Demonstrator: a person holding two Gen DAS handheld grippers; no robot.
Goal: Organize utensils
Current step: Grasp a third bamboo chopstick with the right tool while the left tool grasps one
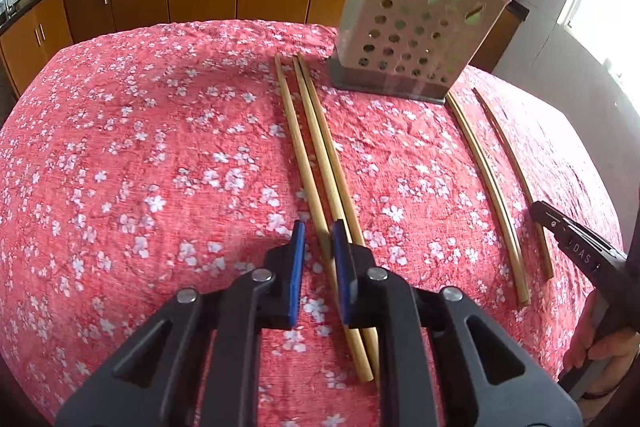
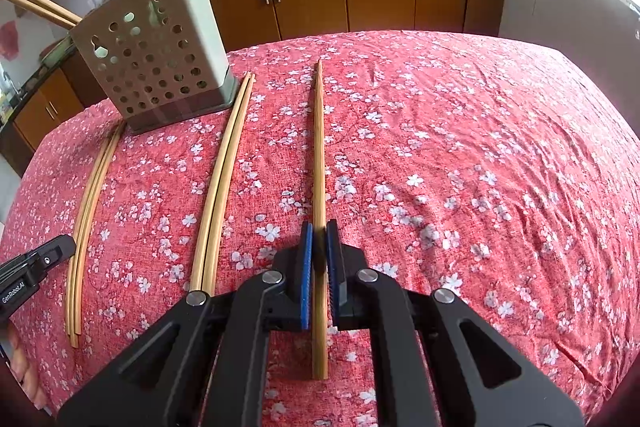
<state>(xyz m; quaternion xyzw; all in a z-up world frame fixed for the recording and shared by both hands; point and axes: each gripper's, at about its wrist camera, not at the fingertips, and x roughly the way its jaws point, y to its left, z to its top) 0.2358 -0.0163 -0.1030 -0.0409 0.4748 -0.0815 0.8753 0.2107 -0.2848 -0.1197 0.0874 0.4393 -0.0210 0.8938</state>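
Right wrist view shows the right hand-held gripper point(image 2: 318, 247) clenched on a single dark chopstick point(image 2: 319, 155), its blue pads pressing the stick near its thick end, with the thin end running straight ahead across the red floral cloth point(image 2: 480, 147) on the tabletop. Left wrist view has the left hand-held gripper point(image 1: 319, 241) nearly closed around one pale chopstick point(image 1: 298, 155); whether the pads fully pinch it I cannot tell for sure, though they look to be touching it. Just right of those fingers lies a pale pair point(image 1: 332, 171), side by side.

These sticks look light, stiff and smooth, so I judge they could roll or swivel in a pinch; holding them toward the thick end, as now, leaves the long part free to tip down.

Ahead and to the right of the left hand-held gripper stands the perforated holder point(image 1: 412, 35), with a few chopsticks already poking out of it. Another pale pair point(image 2: 222, 183) lies just left of the right hand-held gripper. Nothing blocks the way to the holder, though its tall rim means lifting each stick well up first.
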